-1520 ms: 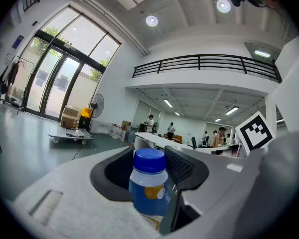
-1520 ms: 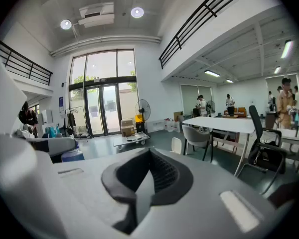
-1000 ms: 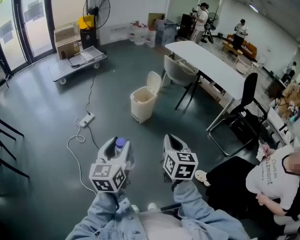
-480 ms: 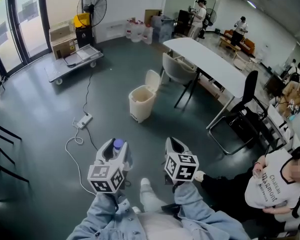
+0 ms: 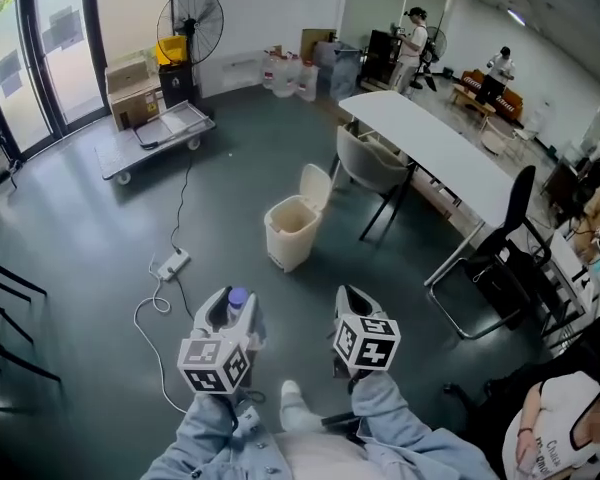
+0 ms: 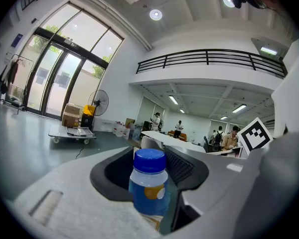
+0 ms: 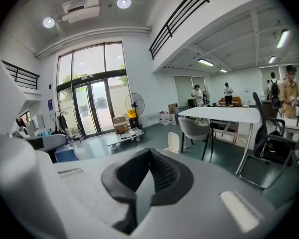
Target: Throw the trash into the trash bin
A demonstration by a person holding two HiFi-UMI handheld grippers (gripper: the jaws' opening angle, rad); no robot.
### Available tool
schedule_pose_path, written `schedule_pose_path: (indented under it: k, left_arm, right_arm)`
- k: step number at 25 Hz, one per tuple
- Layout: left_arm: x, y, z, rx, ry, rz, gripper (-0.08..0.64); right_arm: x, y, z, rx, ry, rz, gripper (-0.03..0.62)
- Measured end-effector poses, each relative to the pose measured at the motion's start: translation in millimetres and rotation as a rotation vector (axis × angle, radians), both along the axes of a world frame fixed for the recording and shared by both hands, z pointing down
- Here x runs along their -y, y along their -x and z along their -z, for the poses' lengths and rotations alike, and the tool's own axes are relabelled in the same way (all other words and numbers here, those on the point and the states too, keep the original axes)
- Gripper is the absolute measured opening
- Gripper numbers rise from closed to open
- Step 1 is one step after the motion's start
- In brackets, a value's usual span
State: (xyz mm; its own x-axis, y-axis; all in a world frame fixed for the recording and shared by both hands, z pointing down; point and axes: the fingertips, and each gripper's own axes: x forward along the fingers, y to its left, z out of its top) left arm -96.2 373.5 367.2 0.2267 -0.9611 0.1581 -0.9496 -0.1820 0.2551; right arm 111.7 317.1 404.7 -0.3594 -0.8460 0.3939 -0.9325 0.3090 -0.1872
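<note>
Nearest the person, the left gripper (image 5: pixel 223 310) holds the trash, a small bottle (image 6: pixel 149 182) with a blue cap. It stands upright between the padded jaws, which are set fairly wide around its body, and its neck and cap rise clear above them. The right gripper (image 7: pixel 145 177) rides beside it with its jaws drawn almost together and nothing between them. It has no part in this step and is best kept out of the left one's path.

The step in hand appears to be the carry, with the drop not yet due. The trash bin (image 5: pixel 286 248) stands on the open floor ahead, well apart from both grippers and slightly to the right of the left one. Its lid (image 5: pixel 315 182) is tipped up at the far side, so the mouth is open and faces the person.

To do this well, the person should hold the grip firm and the bottle upright until the jaws are over the opening, approaching from the near side, where the raised lid does not block the way. The jaws should part only once the bottle is inside the rim. Let go early, a round bottle would likely bounce off the edge and roll away.

A white cable (image 5: pixel 150 303) and power strip (image 5: pixel 172 264) lie on the floor to the left — a trip hazard worth skirting. Beyond the bin stand a grey chair (image 5: pixel 375 163) and a long white table (image 5: pixel 430 138), so overshooting is unwise.
</note>
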Motion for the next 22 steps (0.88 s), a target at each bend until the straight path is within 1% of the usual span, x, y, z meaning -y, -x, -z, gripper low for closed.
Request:
schedule_pose_path:
  k: [7, 11, 15, 22]
  left_arm:
    - [83, -4, -1, 0.004, 0.008, 0.015, 0.207]
    - [124, -14, -4, 0.014, 0.012, 0.013, 0.207]
    - [154, -22, -5, 0.024, 0.018, 0.017, 0.207]
    - [190, -21, -6, 0.044, 0.036, 0.03, 0.207]
  right_arm:
    - [87, -10, -2, 0.006, 0.006, 0.004, 0.003]
    - [127, -19, -10, 0.015, 0.021, 0.006, 0.003]
    - [158, -26, -17, 0.023, 0.041, 0.018, 0.003]
    - [195, -25, -27, 0.047, 0.064, 0.028, 0.003]
